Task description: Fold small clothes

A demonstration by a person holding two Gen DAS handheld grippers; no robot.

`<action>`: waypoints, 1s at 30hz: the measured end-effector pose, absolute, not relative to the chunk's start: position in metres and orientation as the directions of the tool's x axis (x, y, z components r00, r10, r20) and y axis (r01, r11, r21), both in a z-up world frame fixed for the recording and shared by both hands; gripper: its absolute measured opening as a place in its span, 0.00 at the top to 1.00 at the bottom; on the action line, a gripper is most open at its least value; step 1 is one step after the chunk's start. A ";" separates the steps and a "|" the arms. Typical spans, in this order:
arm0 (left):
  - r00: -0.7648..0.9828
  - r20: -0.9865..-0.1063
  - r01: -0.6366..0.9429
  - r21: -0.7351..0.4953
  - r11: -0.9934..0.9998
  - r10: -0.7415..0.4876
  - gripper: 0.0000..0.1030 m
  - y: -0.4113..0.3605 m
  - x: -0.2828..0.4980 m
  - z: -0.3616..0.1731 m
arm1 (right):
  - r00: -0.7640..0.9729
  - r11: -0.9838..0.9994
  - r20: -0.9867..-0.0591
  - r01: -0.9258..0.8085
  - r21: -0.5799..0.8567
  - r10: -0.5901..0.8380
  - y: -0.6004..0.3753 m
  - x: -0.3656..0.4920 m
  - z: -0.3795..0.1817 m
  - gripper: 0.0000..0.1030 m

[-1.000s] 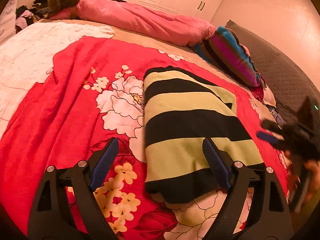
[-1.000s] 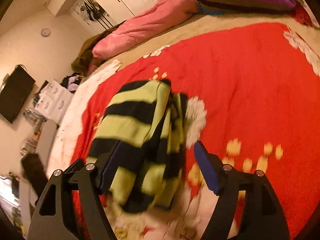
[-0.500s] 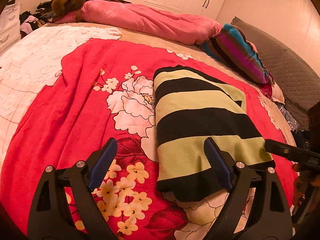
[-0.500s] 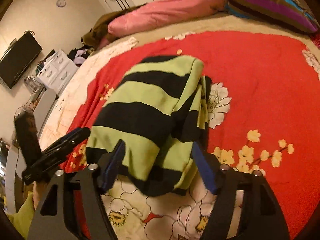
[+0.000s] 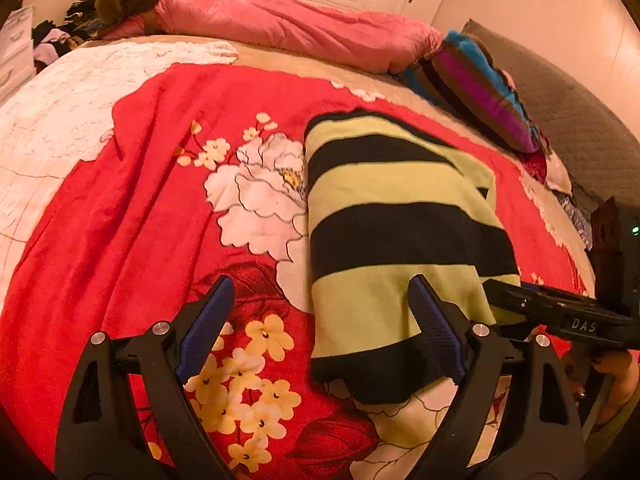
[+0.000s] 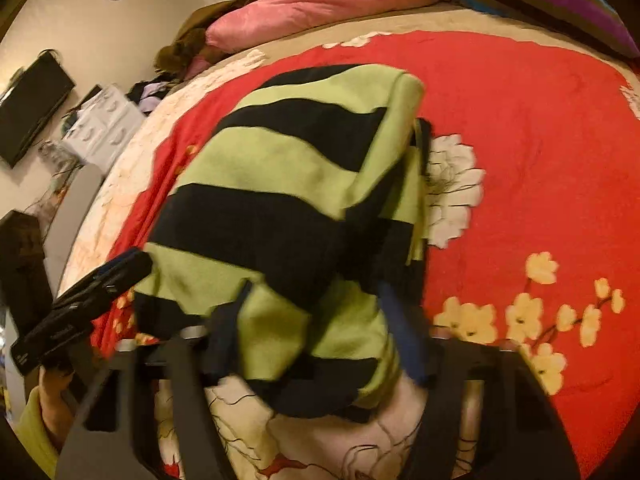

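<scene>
A folded garment [image 5: 396, 232] striped in black and pale green lay on a red blanket [image 5: 120, 220] printed with white and yellow flowers, spread over the bed. It lay lengthwise, its near hem toward the cameras, with a looser layer bunched along one long side in the right wrist view.

The left tool [image 5: 320, 328] hung wide open over the near end — one blue pad [image 5: 204, 332] above the bare blanket, the other [image 5: 434, 340] over the garment's near corner, neither pressing on cloth.

The right tool [image 6: 316, 332] was blurred in its own view. Its jaws had just been closing, and the garment's near end sat between its fingers [image 6: 400, 336]; whether the pads had actually pinched the fabric could not be told. In the left wrist view it reached in from the right edge of the frame toward the garment's side, a person's hand [image 5: 612, 376] behind it.

A pink duvet [image 5: 296, 28] and a striped pillow [image 5: 480, 88] lay along the far side of the bed.
</scene>
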State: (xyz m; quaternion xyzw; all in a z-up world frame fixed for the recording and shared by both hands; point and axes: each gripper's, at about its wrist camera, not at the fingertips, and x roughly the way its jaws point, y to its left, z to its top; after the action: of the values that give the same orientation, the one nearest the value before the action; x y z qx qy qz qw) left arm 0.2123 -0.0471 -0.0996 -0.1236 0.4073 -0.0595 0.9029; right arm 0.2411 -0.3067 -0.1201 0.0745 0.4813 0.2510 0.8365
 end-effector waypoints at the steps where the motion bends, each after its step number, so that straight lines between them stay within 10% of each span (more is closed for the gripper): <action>1: 0.654 -0.726 0.011 -0.274 0.962 -0.215 0.21 -0.048 0.213 -0.102 | 0.412 0.857 -0.762 -0.362 0.367 0.500 -0.306 0.239 -0.117 0.66; 4: 0.650 -0.727 0.023 -0.274 0.961 -0.223 0.21 -0.052 0.211 -0.101 | 0.427 0.830 -0.720 -0.384 0.404 0.547 -0.314 0.231 -0.102 0.86; 12: 0.668 -0.708 0.082 -0.236 0.968 -0.229 0.21 -0.066 0.207 -0.090 | 0.466 0.879 -0.761 -0.377 0.291 0.452 -0.327 0.211 -0.092 0.89; 22: 0.688 -0.695 0.141 -0.155 0.978 -0.209 0.21 -0.087 0.202 -0.087 | 0.495 0.886 -0.736 -0.301 0.354 0.462 -0.348 0.207 -0.089 0.56; 30: 0.607 -0.760 0.179 -0.156 0.971 -0.234 0.21 -0.101 0.210 -0.111 | 0.543 0.890 -0.708 -0.215 0.403 0.452 -0.362 0.250 -0.070 0.54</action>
State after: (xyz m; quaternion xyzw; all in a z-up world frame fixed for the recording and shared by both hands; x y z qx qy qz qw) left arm 0.2105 -0.1009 -0.1111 -0.0318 0.4280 -0.1152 0.8958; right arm 0.2498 -0.3622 -0.0705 0.1353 0.4376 0.1919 0.8680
